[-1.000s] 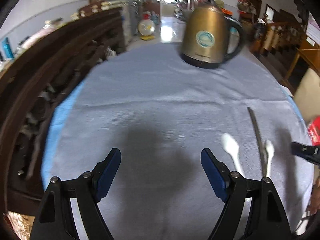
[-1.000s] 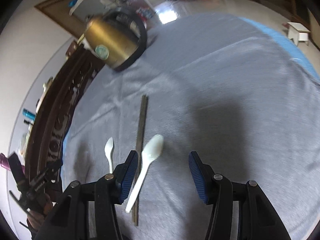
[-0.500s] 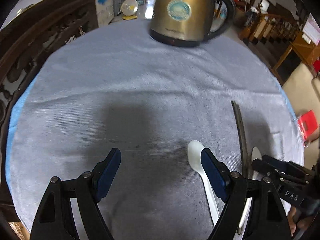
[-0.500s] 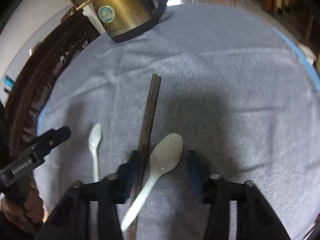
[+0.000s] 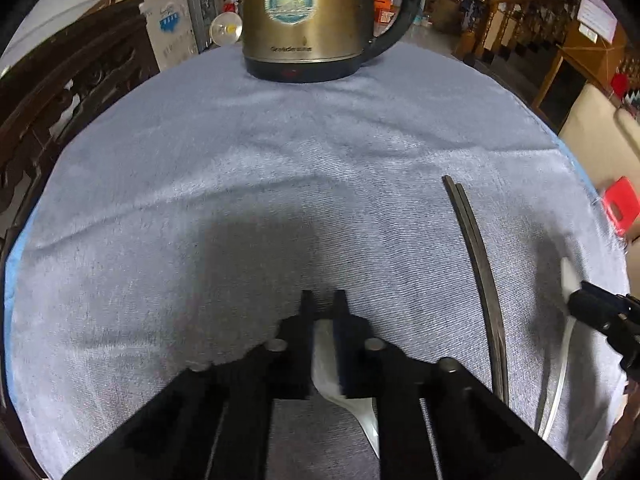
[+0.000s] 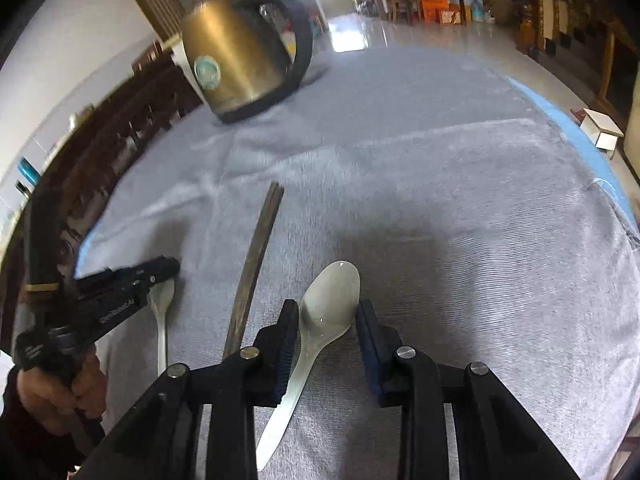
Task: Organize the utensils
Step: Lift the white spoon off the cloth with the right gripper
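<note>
Two white spoons and a pair of dark chopsticks [image 6: 256, 272] laid out on a grey-blue cloth [image 6: 440, 160], near edge of the table.

Left gripper [image 5: 323, 300]: jaws drawn together, clamped on the small spoon [image 5: 325, 344]. Spoon body pinched between the dark pads, handle trailing back toward the camera under the right-hand finger. In the right wrist view, same gripper low at the left, tip over the small spoon's bowl, spoon flat on the cloth left of the chopsticks.

Right gripper [image 6: 328, 316]: jaws apart, one blue pad on each side of the large spoon [image 6: 330, 296]. Set around the near part of the bowl, close on both sides; cannot tell whether either pad touches. Bowl face up and pointing far, handle running back toward the near left beneath the left finger. Large spoon just right of the chopsticks, not touching them in view.

Chopsticks side by side, tips together, pointing away toward the far side, between the two spoons.

Brass-coloured kettle [image 5: 312, 16] with a black handle and base, upright at the far edge of the cloth, well apart from the utensils.
</note>
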